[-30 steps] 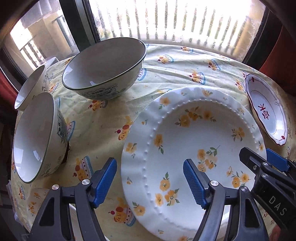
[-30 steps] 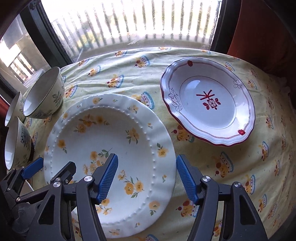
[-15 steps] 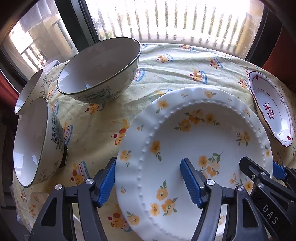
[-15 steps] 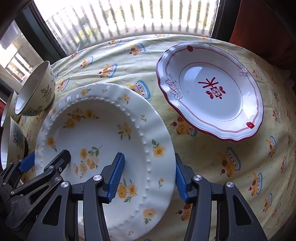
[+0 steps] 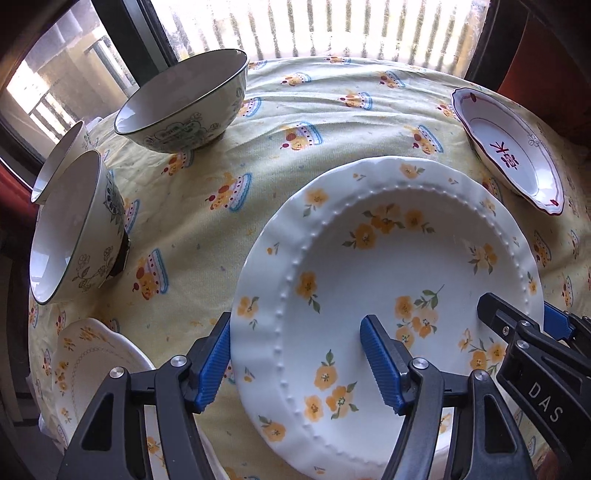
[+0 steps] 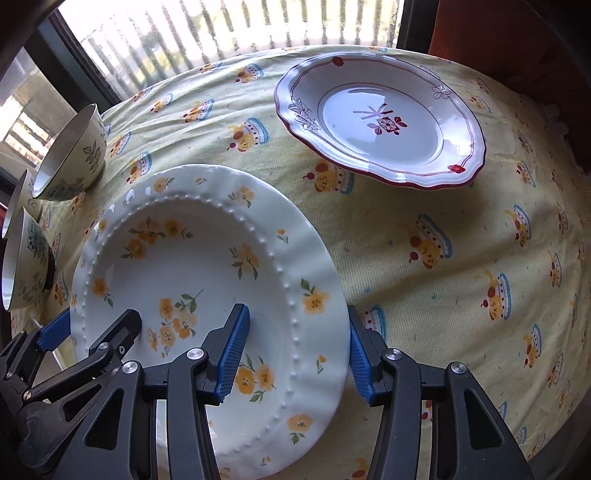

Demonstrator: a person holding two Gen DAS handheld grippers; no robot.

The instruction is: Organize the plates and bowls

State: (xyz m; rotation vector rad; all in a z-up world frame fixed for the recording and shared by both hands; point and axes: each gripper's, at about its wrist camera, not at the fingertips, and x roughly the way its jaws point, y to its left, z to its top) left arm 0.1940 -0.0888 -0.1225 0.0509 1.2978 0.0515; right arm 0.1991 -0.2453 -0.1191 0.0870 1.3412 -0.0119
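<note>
A white plate with yellow flowers is held tilted above the tablecloth. My left gripper straddles its left rim, one finger outside and one inside. My right gripper straddles its right rim the same way. Both look clamped on the rim. A red-rimmed plate lies at the far right. Three green-patterned bowls stand at the left: a large one, a nearer one and one behind it.
Another flowered plate lies low at the left, below the lifted plate. The round table has a yellow printed cloth. A window with railings is close behind the table.
Both grippers have closed in on the flowered plate's rims and raised it off the cloth, tilted. A second flowered plate has come into the left wrist view below.
</note>
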